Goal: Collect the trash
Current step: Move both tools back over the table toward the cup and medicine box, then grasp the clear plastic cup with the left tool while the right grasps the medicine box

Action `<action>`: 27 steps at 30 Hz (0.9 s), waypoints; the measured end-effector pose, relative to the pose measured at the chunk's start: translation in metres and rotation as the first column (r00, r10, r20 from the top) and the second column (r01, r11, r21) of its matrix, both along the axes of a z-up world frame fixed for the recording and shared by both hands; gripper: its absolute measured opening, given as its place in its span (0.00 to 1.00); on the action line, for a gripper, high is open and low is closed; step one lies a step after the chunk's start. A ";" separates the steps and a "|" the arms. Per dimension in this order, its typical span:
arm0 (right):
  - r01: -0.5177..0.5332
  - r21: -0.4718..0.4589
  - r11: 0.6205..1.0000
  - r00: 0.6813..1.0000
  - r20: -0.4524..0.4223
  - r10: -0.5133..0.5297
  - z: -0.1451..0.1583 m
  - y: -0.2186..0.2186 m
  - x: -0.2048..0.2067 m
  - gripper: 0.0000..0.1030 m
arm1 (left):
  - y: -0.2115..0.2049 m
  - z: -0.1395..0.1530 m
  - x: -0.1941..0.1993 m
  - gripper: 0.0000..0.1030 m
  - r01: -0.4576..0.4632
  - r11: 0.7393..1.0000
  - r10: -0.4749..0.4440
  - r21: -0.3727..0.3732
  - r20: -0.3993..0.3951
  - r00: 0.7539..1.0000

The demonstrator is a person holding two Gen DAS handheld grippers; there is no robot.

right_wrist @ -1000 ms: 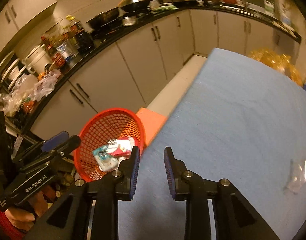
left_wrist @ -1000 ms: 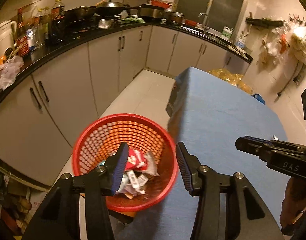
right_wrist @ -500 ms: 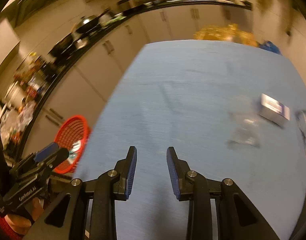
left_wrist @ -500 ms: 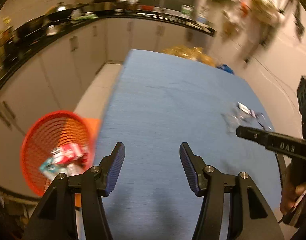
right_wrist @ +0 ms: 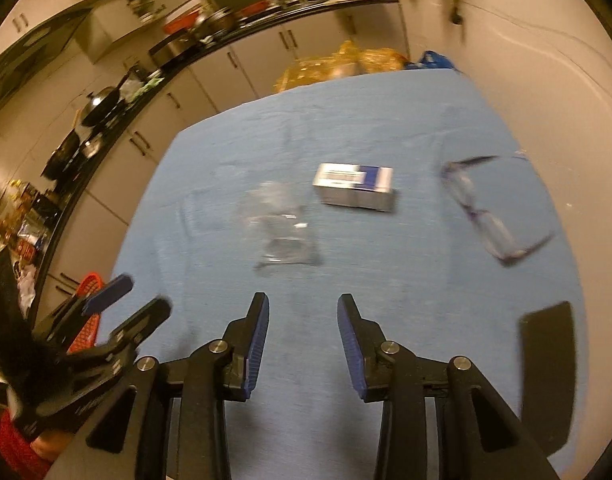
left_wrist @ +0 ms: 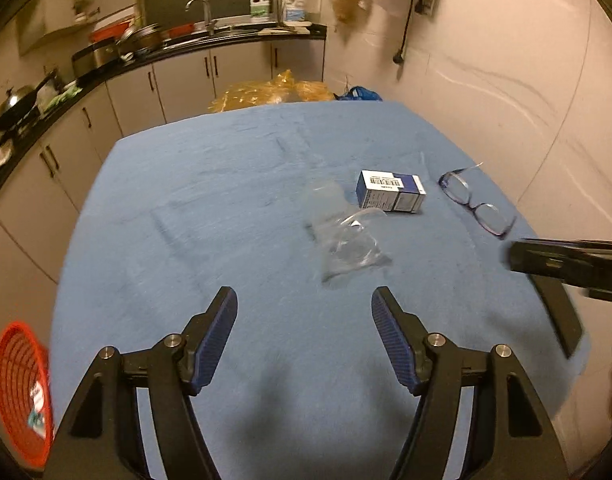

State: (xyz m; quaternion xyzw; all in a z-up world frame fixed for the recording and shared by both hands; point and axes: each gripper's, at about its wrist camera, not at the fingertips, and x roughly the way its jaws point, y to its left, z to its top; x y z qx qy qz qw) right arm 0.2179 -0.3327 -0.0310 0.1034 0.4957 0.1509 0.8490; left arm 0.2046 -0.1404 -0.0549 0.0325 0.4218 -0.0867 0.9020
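A crumpled clear plastic wrapper (left_wrist: 347, 238) (right_wrist: 280, 228) lies on the blue table (left_wrist: 226, 208) (right_wrist: 365, 128). A blue and white carton (left_wrist: 391, 192) (right_wrist: 353, 186) lies on its side just right of it. My left gripper (left_wrist: 304, 312) hovers short of the wrapper, its jaws opening with nothing between them. My right gripper (right_wrist: 303, 314) also hangs short of the wrapper and carton, jaws opening and empty. The red mesh basket (left_wrist: 20, 388) (right_wrist: 86, 316) with trash in it sits low beside the table's left edge.
A pair of glasses (left_wrist: 477, 204) (right_wrist: 485, 208) lies at the table's right side, a dark flat slab (left_wrist: 557, 316) (right_wrist: 549, 364) near the right front corner. Yellow bags (left_wrist: 274, 90) sit past the far edge. Kitchen counter and cabinets (left_wrist: 106, 92) run along the left.
Both grippers have swung right, from over the red basket to over the table, and both have opened wider. The wrapper, carton and glasses have come into view ahead.
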 end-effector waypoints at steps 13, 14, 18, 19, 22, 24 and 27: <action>-0.007 -0.026 1.000 1.000 -0.019 0.006 -0.005 -0.076 0.010 0.39 | -0.028 -0.049 0.066 0.33 -0.043 0.999 0.043 -0.029 -0.003 0.999; -0.022 -0.027 0.999 1.000 -0.017 0.022 -0.005 -0.076 0.014 0.39 | -0.028 -0.052 0.070 0.18 -0.046 0.999 0.045 -0.020 -0.016 0.999; -0.091 -0.020 0.996 0.996 0.001 0.091 -0.003 -0.069 0.033 0.43 | -0.024 -0.055 0.071 0.06 -0.072 0.997 0.072 -0.026 -0.020 0.997; -0.109 -0.016 0.994 0.994 0.005 0.109 -0.002 -0.066 0.040 0.47 | -0.023 -0.054 0.069 0.06 -0.080 0.997 0.079 -0.022 -0.017 0.997; -0.158 -0.011 0.987 0.987 0.026 0.158 0.000 -0.057 0.061 0.55 | -0.014 -0.044 0.055 0.06 -0.099 0.995 0.099 -0.024 0.004 0.995; -0.184 -0.022 0.983 0.982 0.043 0.185 0.000 -0.049 0.078 0.59 | -0.007 -0.036 0.043 0.06 -0.115 0.993 0.116 -0.024 0.013 0.993; -0.217 -0.028 0.976 0.975 0.042 0.218 -0.005 -0.035 0.110 0.60 | 0.005 -0.025 0.021 0.06 -0.149 0.988 0.149 -0.027 0.012 0.989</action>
